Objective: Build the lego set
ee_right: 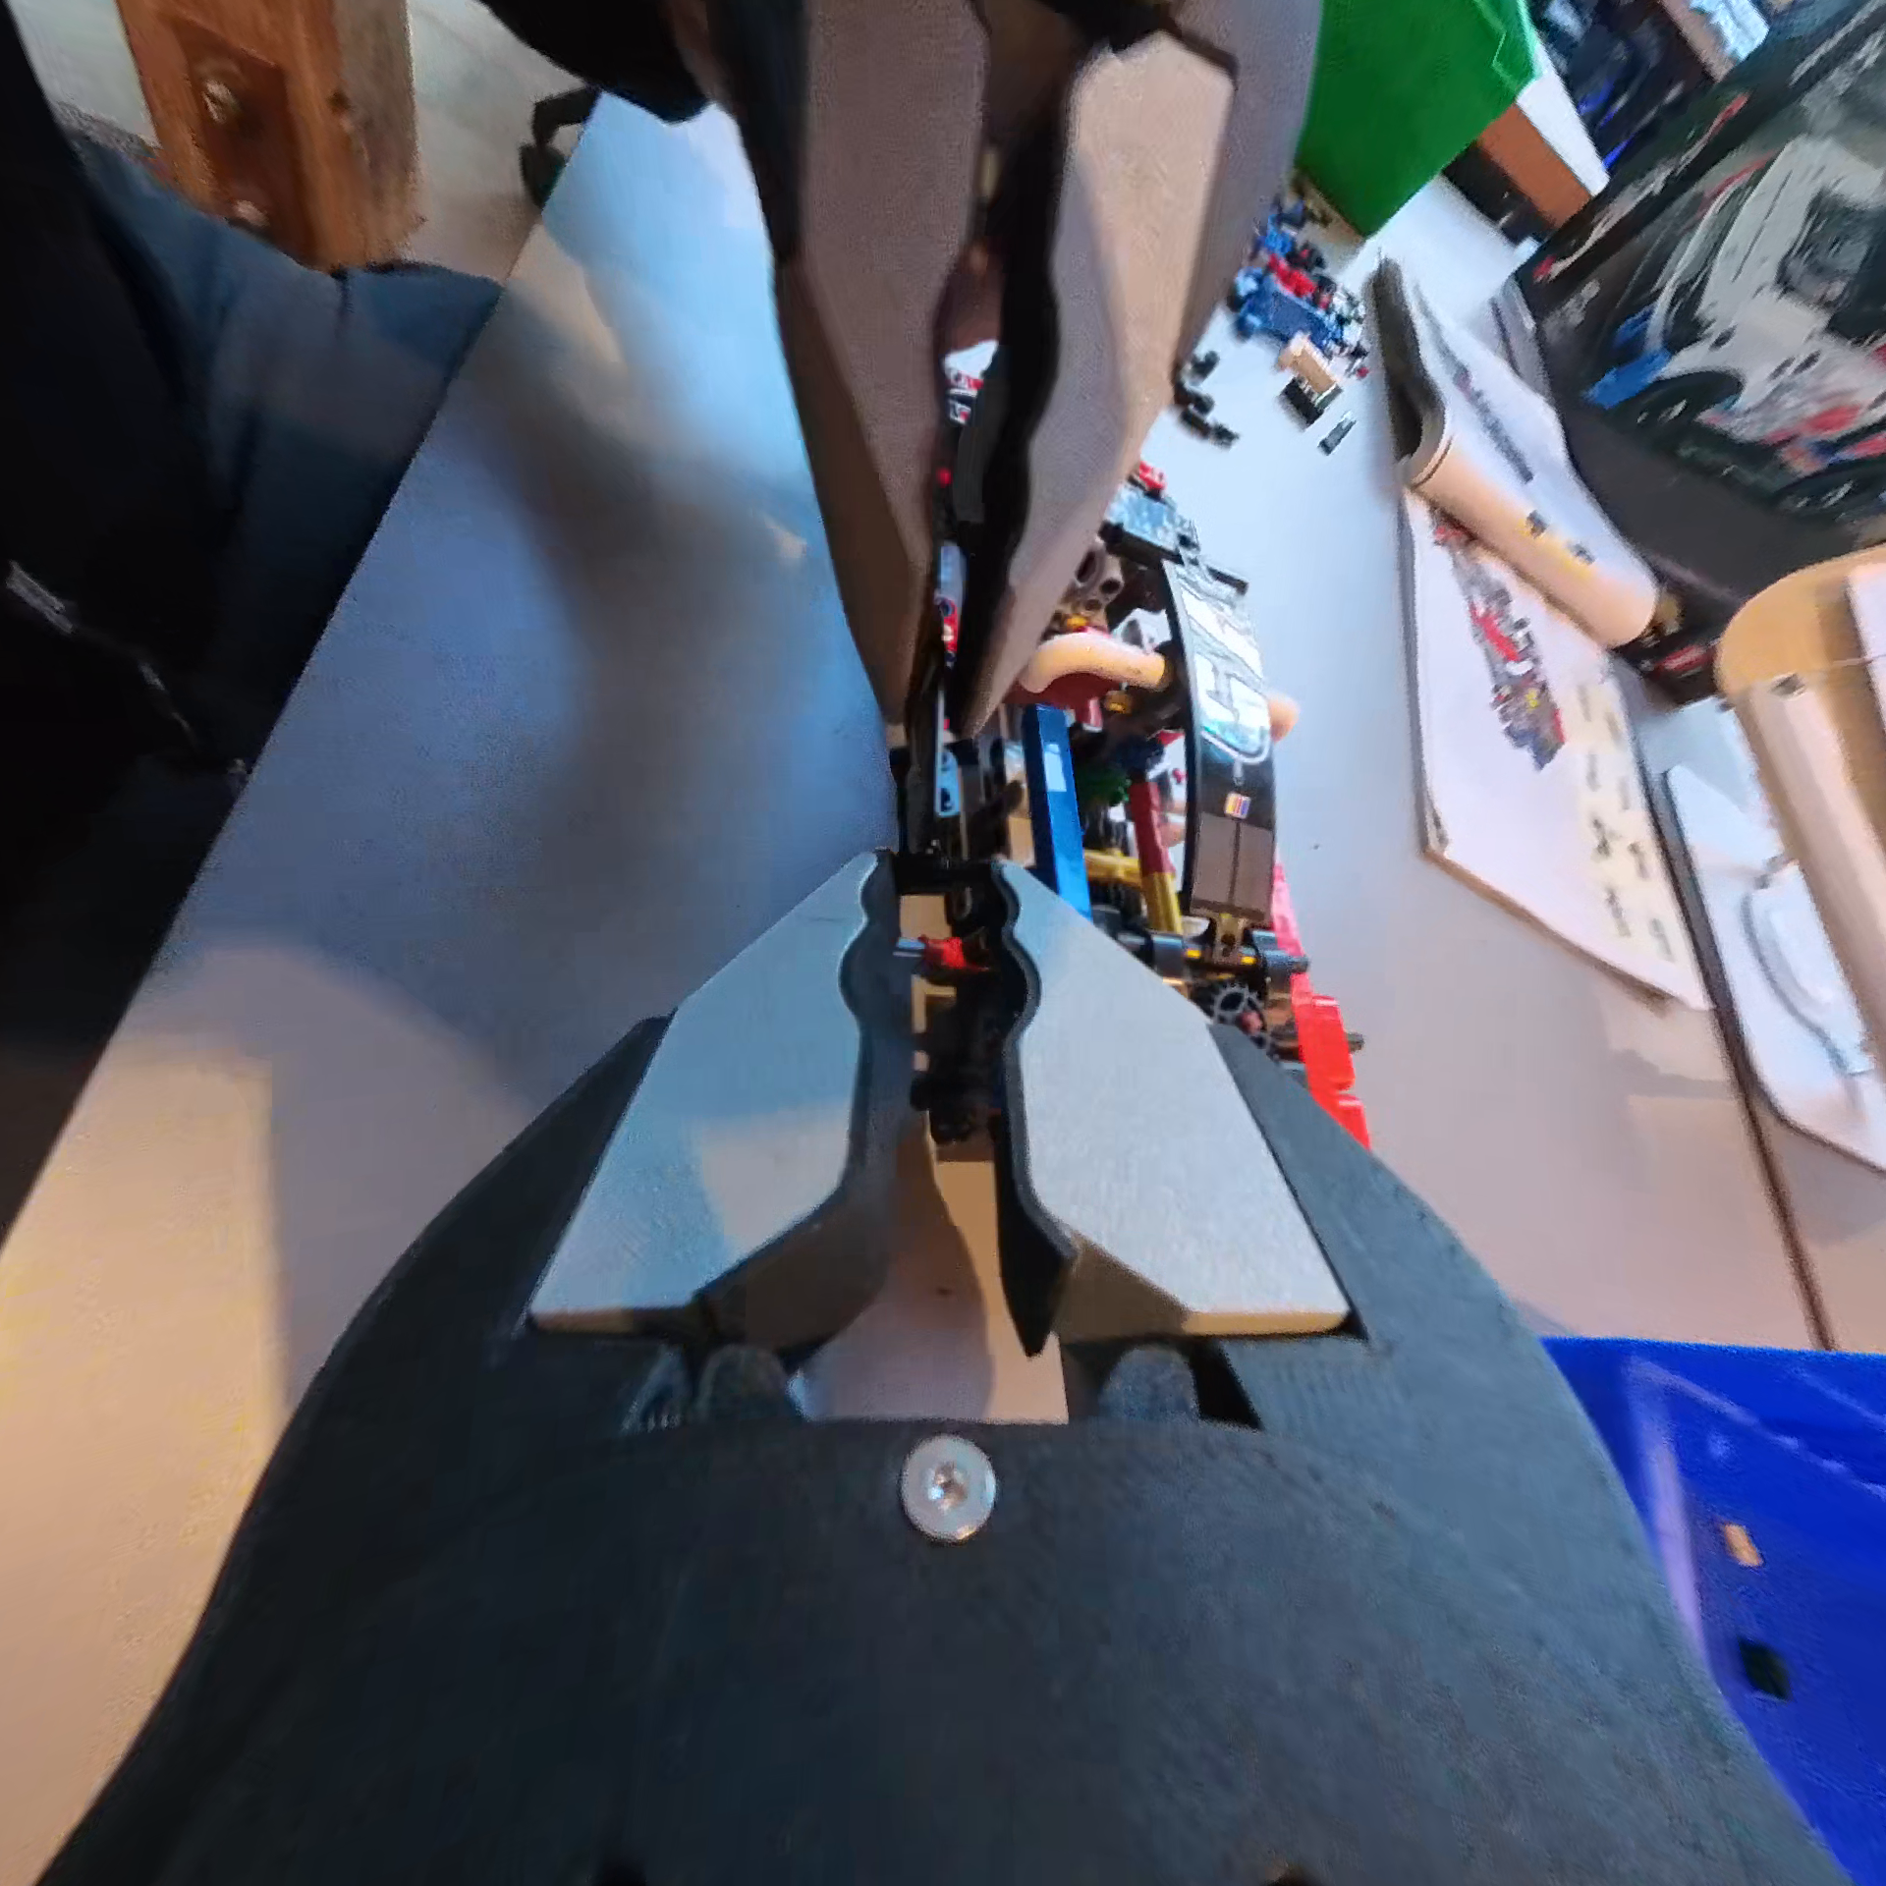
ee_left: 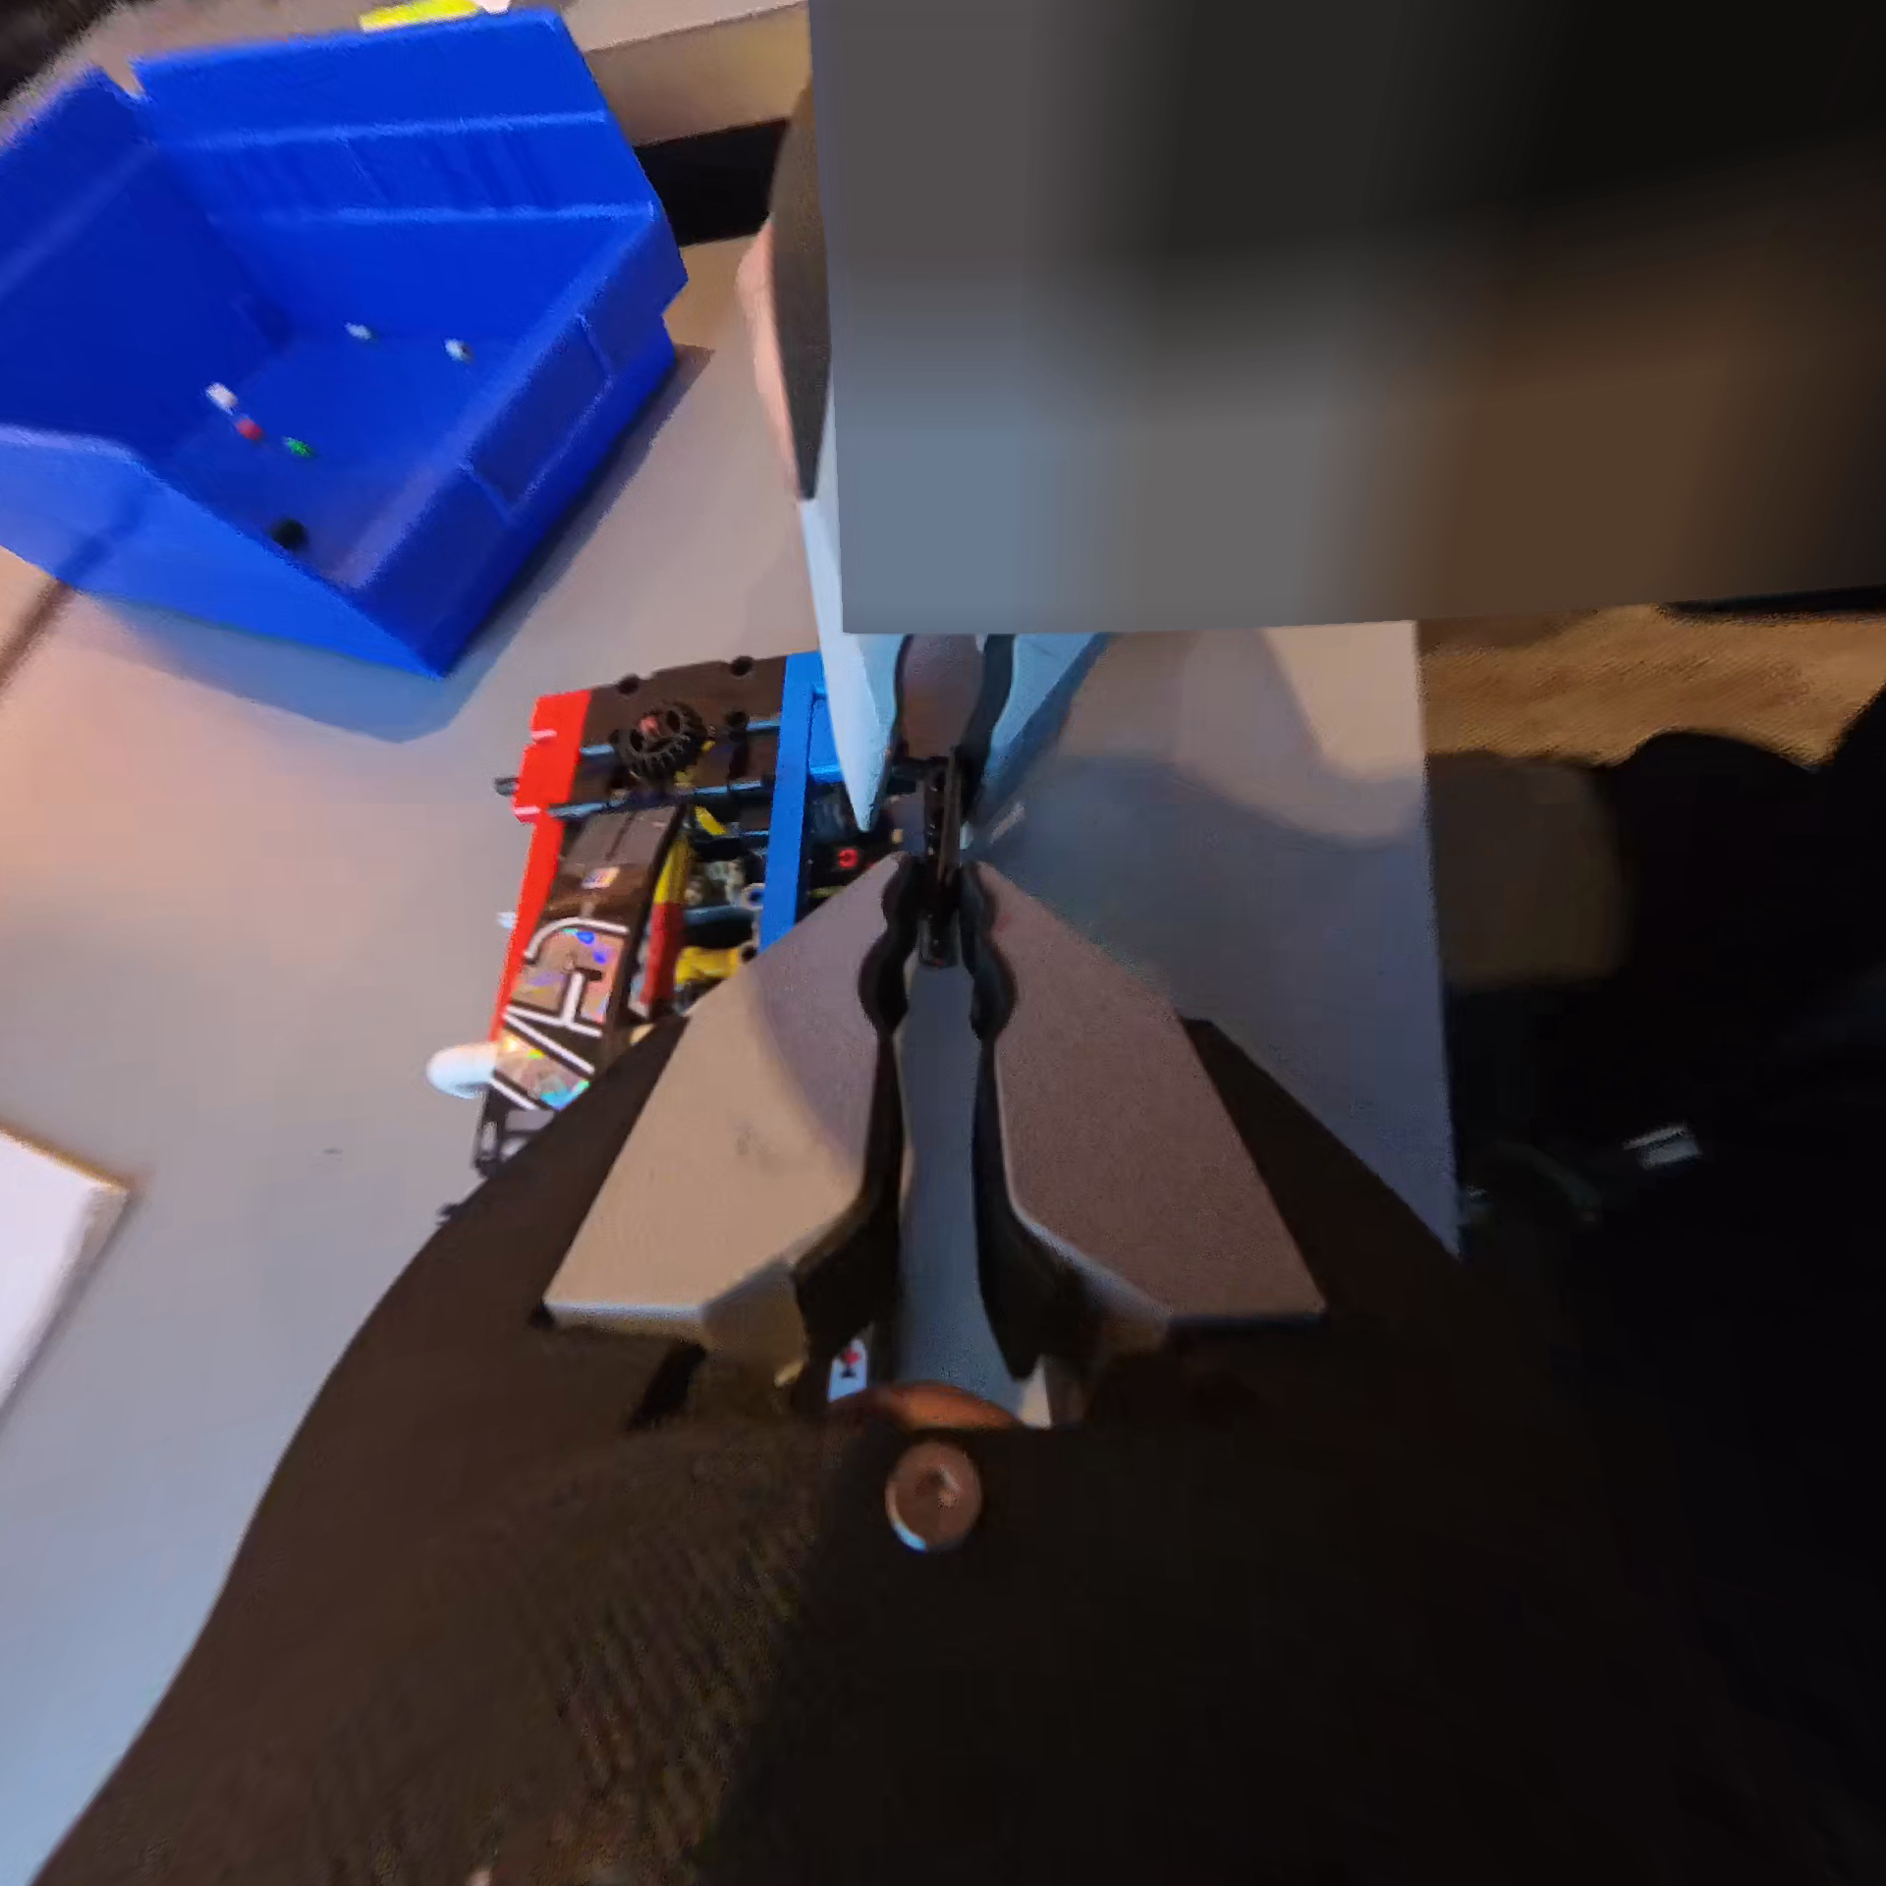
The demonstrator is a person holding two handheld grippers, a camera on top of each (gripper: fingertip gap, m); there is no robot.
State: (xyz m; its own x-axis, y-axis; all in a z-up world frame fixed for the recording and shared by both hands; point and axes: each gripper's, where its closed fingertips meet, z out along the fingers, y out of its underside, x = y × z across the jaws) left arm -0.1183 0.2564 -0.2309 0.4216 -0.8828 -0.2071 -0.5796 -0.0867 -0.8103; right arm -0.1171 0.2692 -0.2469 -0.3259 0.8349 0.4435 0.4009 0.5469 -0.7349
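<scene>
Left gripper (ee_left: pixel 934 908) nipped shut on thin black piece (ee_left: pixel 937 816); right gripper (ee_right: pixel 949 919) clamped on car model (ee_right: pixel 1220 735); best pressed straight, model braced against bench (ee_left: pixel 255 919).

A big blurred patch (ee_left: pixel 1327 306) covered everything above the left gripper (ee_left: pixel 934 898), hiding most of the right gripper (ee_right: pixel 944 898) opposite. The thin black piece (ee_left: pixel 939 816) between their tips was too small to identify. Beyond the claw's left, the blue bin (ee_left: pixel 306 306) ran off frame, its specks unreadable.
</scene>
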